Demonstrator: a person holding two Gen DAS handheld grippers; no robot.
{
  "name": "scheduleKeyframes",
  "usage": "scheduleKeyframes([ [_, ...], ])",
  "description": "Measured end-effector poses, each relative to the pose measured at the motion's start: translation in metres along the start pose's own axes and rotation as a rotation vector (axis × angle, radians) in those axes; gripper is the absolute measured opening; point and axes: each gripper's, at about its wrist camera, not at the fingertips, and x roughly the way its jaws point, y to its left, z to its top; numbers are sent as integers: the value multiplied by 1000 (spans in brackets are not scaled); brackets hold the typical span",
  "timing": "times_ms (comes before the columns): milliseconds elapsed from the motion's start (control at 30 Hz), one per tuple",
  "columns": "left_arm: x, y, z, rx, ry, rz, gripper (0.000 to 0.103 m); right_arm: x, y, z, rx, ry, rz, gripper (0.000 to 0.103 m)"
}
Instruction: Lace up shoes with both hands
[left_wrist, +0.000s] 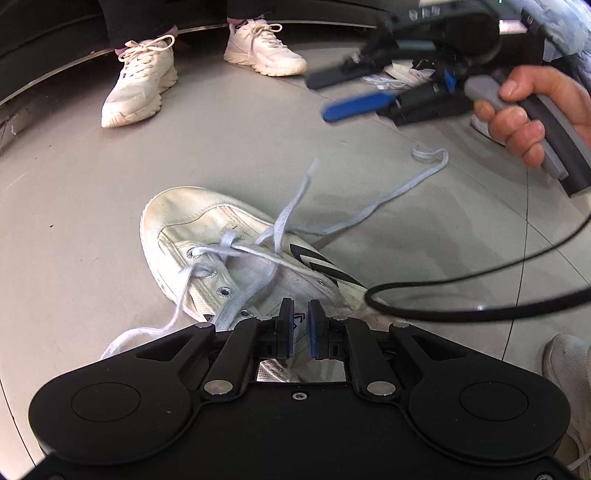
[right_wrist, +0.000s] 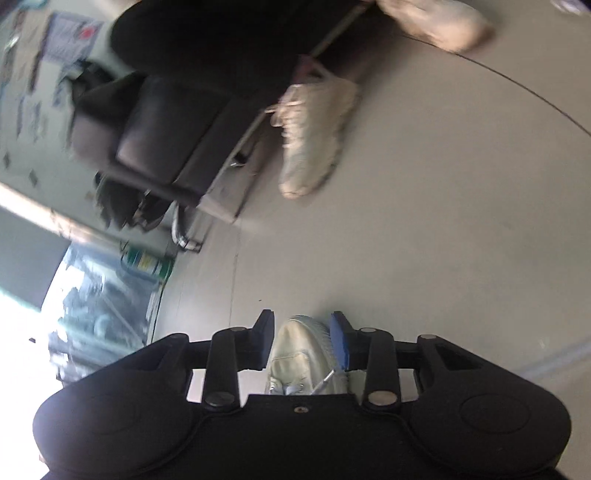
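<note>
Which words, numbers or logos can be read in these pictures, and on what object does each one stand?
No text can be read.
Canvas shoe: black chevron stripes on its side, without letters.
Its tongue: a small red mark between the left gripper fingers, too small to read.
Wall posters: blurred.
Green container: label blurred.

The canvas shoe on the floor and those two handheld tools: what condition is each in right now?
Canvas shoe: lying on the floor, only partly laced, upper eyelets empty.
Lace: loose, both ends trailing over the floor, held by neither tool.
Left tool: nearly closed with a narrow gap, holding nothing, just above the shoe.
Right tool: open, empty, raised away from the shoe, blurred.
Black cable: slack, looping over the floor.
</note>
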Motion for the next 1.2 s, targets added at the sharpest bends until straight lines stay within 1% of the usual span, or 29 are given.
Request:
scheduleKeyframes([
  [33,0,0,0,-2,1,-2,8,1,-14,-5,97,5,-19,32],
  [100,-1,0,0,-4,2,-6,8,9,-40,-18,310,40,-6,32],
  [167,0,2,0,-8,3,-12,8,13,-52,-31,439,61,7,32],
  [333,0,3,1,-10,1,-17,8,23,-50,-60,554,143,6,32],
  [433,0,3,1,-14,0,-22,8,38,-47,-68,595,172,12,32],
  [533,1,3,2,-11,1,-26,8,48,-45,-69,623,176,29,32],
  [633,1,4,1,-10,0,-27,8,51,-37,-65,605,181,55,32],
  [1000,-1,2,0,-1,0,-29,8,44,-31,-57,569,164,78,31],
  [1033,-1,2,0,-1,0,-28,8,45,-30,-57,554,165,81,30],
  [1067,-1,1,0,-1,0,-27,8,46,-27,-56,533,169,82,27],
  [1100,-1,0,0,-1,0,-26,8,47,-25,-55,510,171,83,21],
  [1200,-1,-1,-1,-2,1,-23,8,49,-13,-51,396,181,66,18],
])
